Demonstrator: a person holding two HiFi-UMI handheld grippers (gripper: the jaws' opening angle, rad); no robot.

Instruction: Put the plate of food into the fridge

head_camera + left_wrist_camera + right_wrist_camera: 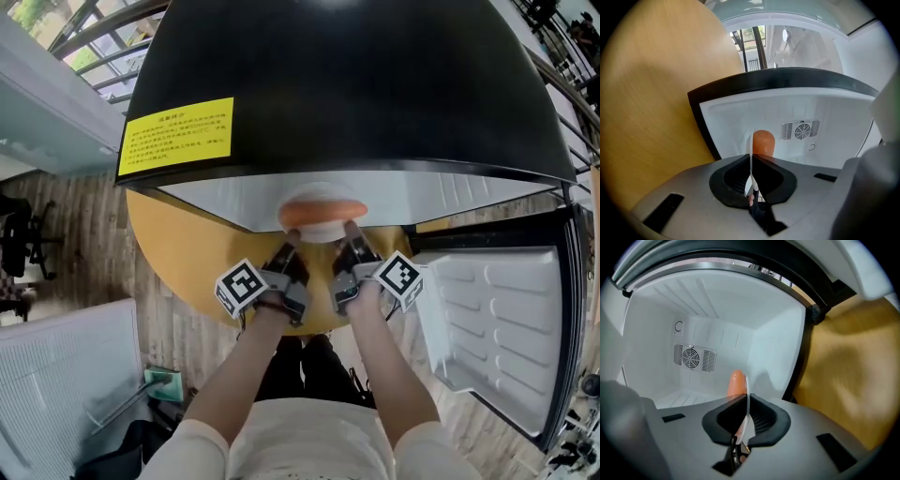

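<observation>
My left gripper and right gripper each pinch the near rim of the white plate, one per side, I'd judge to keep it level. The black fridge stands open by the round table; plate and orange food are at its mouth.

Only real writing here is on the yellow sticker on the fridge's black top: several lines of dark print, way too small to read. Otherwise just black-and-white square code patterns on the marker cube of the left gripper and on the right gripper's cube, no words.
</observation>
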